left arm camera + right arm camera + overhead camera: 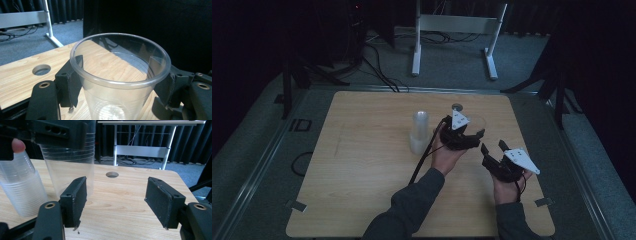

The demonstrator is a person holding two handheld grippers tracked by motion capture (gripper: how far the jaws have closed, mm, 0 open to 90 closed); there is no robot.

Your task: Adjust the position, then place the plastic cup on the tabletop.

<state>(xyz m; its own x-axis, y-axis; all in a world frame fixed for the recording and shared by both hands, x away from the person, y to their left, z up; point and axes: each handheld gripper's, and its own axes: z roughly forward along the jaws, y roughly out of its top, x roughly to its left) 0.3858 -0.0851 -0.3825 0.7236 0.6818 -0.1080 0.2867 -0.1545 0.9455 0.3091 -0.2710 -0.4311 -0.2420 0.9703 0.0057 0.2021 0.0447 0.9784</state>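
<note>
My left gripper [120,83] is shut on a clear plastic cup [120,75], its black pads [75,82] pressing just under the rim on both sides. The cup is upright with its mouth up. In the high view this gripper [474,131] sits right of table centre, jaws pointing right. A stack of clear cups [419,132] stands on the wooden table [362,165] just left of that hand. My right gripper [493,147] hovers nearer the front right, open, with nothing between its jaws [120,200]. Ahead of it to the left are the held cup [70,170] and the stack [20,192].
A round hole [457,106] is cut in the tabletop near its far edge, behind the held cup. A white metal frame [457,30] stands on the carpet beyond the table. Cables lie on the floor at the back left.
</note>
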